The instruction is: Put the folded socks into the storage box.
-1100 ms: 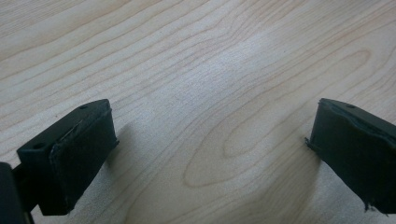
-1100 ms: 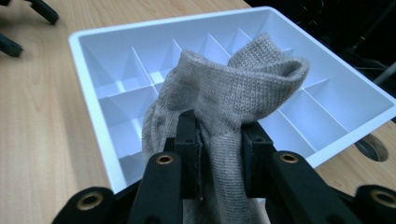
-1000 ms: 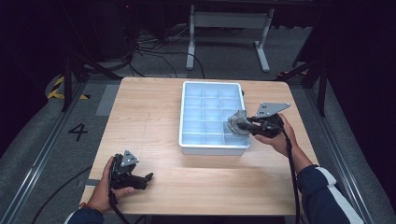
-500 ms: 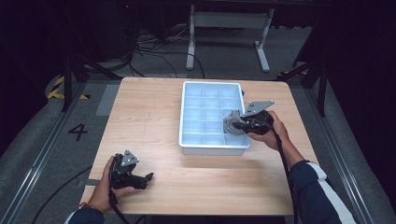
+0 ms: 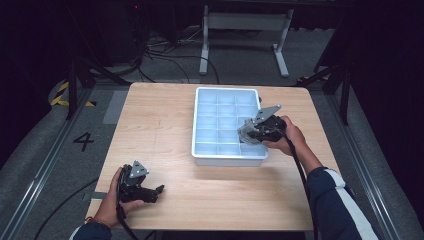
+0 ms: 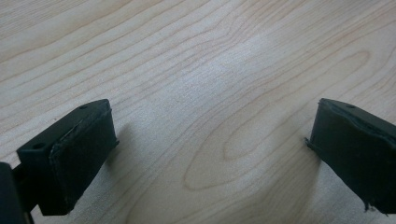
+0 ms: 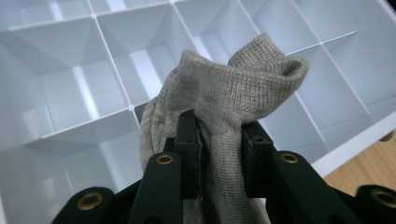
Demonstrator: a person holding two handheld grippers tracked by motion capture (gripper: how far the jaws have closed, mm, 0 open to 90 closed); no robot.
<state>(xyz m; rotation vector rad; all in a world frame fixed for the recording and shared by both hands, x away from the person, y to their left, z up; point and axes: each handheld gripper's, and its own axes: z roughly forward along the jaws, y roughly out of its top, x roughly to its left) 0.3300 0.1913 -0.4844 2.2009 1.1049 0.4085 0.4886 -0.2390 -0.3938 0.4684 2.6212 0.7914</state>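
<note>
A pale blue divided tray point(image 5: 200, 120) sits on the wooden table, right of centre. My right gripper point(image 5: 246, 131) hangs over the tray's right side, shut on a grey knitted sock point(image 7: 224, 88). The sock point(image 5: 245, 129) bunches up above the jaws, over the tray compartments point(image 7: 70, 84). My left gripper point(image 5: 156, 191) rests low near the table's front left corner. Its jaws stand wide apart over bare wood, left gripper point(image 6: 210, 149) holding nothing.
The tray's compartments point(image 5: 220, 125) look bare apart from the sock. Wood tabletop point(image 5: 155, 130) spreads left of the tray. Beyond the table's far edge stand a metal frame point(image 5: 245, 30) and cables on the dark floor.
My right gripper has moved slightly left and toward the tray with the sock in it. The left gripper has stayed where it was.
</note>
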